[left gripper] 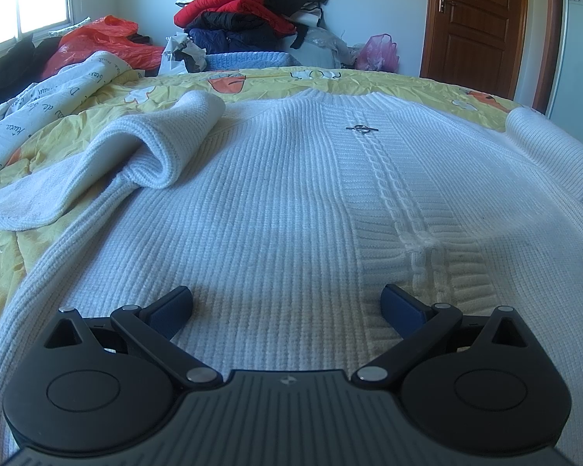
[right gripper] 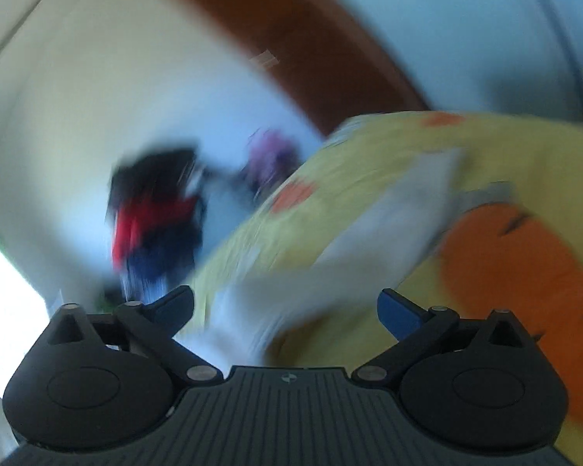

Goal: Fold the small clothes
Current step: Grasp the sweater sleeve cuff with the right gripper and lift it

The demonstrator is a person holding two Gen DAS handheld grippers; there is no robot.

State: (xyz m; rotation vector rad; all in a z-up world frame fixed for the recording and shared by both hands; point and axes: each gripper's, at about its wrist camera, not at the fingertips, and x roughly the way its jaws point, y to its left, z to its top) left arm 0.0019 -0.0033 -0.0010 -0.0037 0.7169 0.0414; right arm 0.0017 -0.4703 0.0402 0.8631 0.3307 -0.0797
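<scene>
Near my wide-open, empty left gripper point(left gripper: 287, 306) lies the white sweater point(left gripper: 291, 202), flat on the bed point(left gripper: 109, 95), its left sleeve point(left gripper: 136, 147) bunched; unfolded, I judge, so my equally open, empty right gripper point(right gripper: 285, 308) should grip a sleeve.

A: What can't you make out from the right wrist?
B: Nearly all of it is smeared. A pale cloth point(right gripper: 373, 233) streaks across the yellow bedcover point(right gripper: 524, 147), and I can't tell its shape or edges. The clothes pile point(right gripper: 155, 217) is only red and dark smudges.

A: And from the left wrist?
B: The white sweater point(left gripper: 276, 209) has its hem hidden behind the left gripper point(left gripper: 287, 306), and its sleeve point(left gripper: 555, 155) runs off the right edge. The small metal clasp point(left gripper: 362, 128) is too tiny to read.
</scene>
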